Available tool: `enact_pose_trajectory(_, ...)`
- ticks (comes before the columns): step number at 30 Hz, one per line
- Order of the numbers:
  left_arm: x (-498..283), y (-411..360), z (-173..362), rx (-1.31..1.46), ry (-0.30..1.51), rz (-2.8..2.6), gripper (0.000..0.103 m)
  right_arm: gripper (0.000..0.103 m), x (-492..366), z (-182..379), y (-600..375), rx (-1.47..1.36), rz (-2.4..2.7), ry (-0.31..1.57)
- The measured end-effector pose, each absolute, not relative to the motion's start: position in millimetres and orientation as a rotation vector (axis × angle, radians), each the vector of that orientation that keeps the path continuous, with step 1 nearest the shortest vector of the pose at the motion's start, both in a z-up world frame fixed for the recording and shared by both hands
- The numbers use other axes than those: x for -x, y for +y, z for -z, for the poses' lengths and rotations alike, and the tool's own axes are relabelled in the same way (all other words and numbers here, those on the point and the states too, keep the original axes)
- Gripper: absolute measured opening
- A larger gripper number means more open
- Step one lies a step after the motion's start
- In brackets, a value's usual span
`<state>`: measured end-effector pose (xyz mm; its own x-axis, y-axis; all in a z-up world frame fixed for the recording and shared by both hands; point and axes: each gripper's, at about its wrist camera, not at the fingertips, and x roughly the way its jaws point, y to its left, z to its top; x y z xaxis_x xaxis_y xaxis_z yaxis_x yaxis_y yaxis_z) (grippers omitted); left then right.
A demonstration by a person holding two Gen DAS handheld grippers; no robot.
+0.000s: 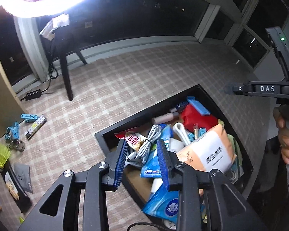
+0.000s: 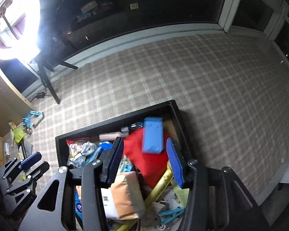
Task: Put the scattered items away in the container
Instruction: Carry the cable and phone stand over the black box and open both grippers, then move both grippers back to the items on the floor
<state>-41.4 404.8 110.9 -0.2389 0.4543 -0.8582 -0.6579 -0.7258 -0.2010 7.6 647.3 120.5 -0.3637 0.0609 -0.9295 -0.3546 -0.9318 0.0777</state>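
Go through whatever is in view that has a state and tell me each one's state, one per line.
Left hand-held gripper: open, empty, above the box.
Right hand-held gripper: open, empty, above the box.
Black box: open-topped, crowded with items.
White cable: coiled and tied, inside the box.
Ring light: switched on.
Blue clips: on the floor, outside the box.

Plaid carpet point(image 1: 144, 73), black container point(image 1: 113, 132), blue clips point(image 1: 28, 117), shuttlecock point(image 1: 2, 154)
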Motion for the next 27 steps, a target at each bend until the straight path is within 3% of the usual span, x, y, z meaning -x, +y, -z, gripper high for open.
enact_pose_trajectory(15, 74, 297, -95, 1.438, 0.178, -2.223, 0.029, 0.045, 28, -115, 551, 1.706, -2.558, 0.31)
enact_pose_trajectory(27, 102, 158, -65, 1.644, 0.055, -2.443, 0.029, 0.045, 74, -97, 428, 1.852, -2.764, 0.069)
